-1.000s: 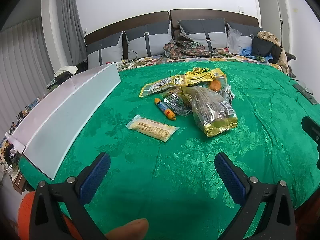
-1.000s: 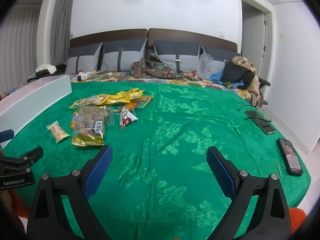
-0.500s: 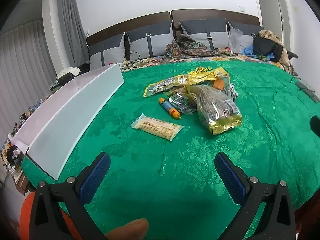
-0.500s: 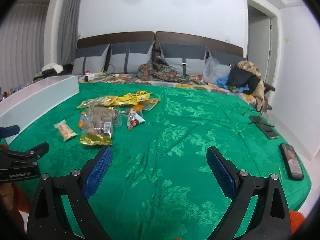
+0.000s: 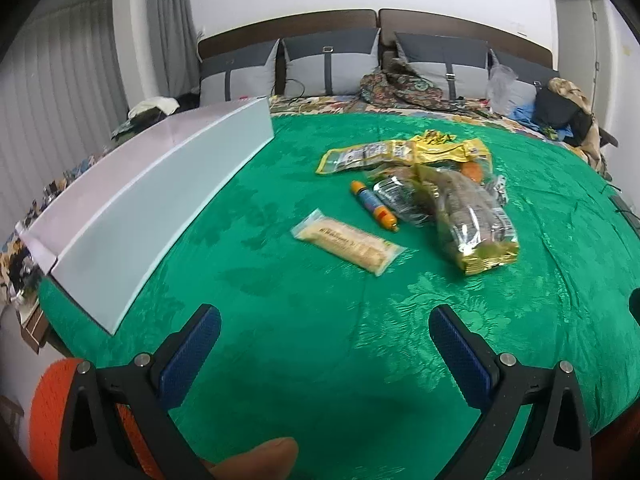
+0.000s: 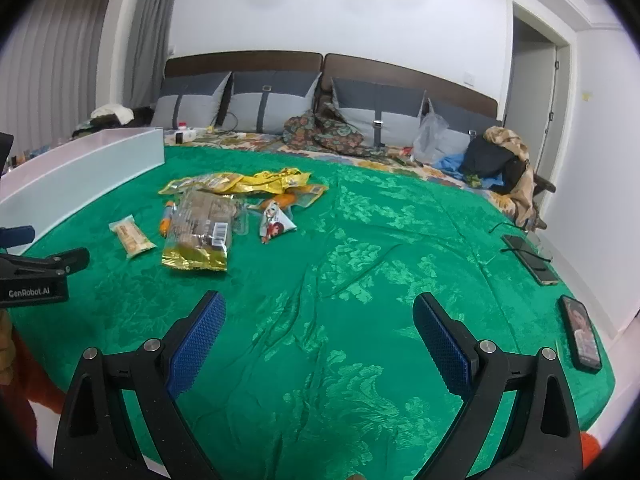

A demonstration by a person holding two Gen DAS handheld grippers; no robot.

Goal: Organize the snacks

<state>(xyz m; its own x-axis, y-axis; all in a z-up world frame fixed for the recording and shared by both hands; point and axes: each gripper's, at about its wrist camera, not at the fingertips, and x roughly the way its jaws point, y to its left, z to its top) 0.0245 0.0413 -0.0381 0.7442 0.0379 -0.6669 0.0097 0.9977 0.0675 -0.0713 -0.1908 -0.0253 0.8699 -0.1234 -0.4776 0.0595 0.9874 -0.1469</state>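
Several snack packs lie in a loose pile on the green bedspread. A pale cracker pack (image 5: pixel 347 244) lies nearest, apart from the pile; it also shows in the right wrist view (image 6: pixel 131 237). A gold-edged bag of brown snacks (image 5: pixel 472 220) (image 6: pixel 200 232), an orange-and-blue tube (image 5: pixel 374 205), yellow packs (image 5: pixel 404 151) (image 6: pixel 240 180) and a small red-white pack (image 6: pixel 276 226) lie behind. My left gripper (image 5: pixel 324 352) is open and empty, short of the cracker pack. My right gripper (image 6: pixel 320 340) is open and empty over bare bedspread.
A long white box (image 5: pixel 152 196) (image 6: pixel 80 172) stands along the bed's left side. Pillows (image 5: pixel 332 62) and clothes (image 6: pixel 496 160) lie at the headboard. Phones (image 6: pixel 582 332) and a cable lie at the bed's right edge. The left gripper's body (image 6: pixel 36 276) shows at left.
Both views have shifted: the left gripper swung left so the snacks sit further right in its view, and the right gripper turned so the snacks sit more central. Both stay open.
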